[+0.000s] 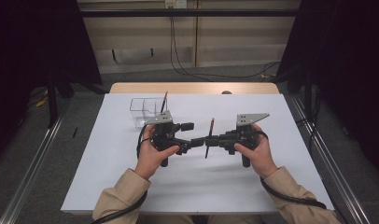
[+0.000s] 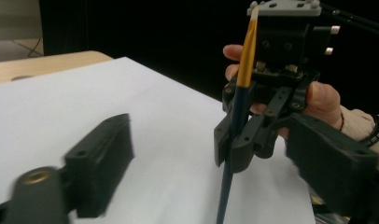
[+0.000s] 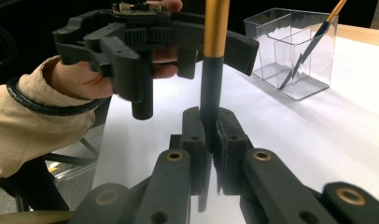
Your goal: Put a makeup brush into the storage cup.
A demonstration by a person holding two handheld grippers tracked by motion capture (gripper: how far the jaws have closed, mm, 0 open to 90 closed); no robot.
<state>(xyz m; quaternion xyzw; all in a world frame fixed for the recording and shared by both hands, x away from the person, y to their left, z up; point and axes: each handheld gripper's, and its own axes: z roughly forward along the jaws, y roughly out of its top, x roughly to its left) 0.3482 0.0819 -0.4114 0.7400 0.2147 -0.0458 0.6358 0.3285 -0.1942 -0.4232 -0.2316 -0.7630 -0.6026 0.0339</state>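
right gripper (image 3: 210, 135) clamps brush (image 3: 211, 88) upright | left gripper (image 2: 187, 154) jaws spread | risk: brush slips during handover, mid-tabletop (image 1: 281, 121)

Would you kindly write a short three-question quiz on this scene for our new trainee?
1. True or false: the right gripper is shut on a brush.
2. Multiple choice: where is the second brush? A) flat on the table B) leaning in the clear holder C) in the left gripper
3. Fill in: the left gripper's fingers stand ____.

Key: 1 true. 2 B. 3 open, one finger on each side of the brush, apart from it.
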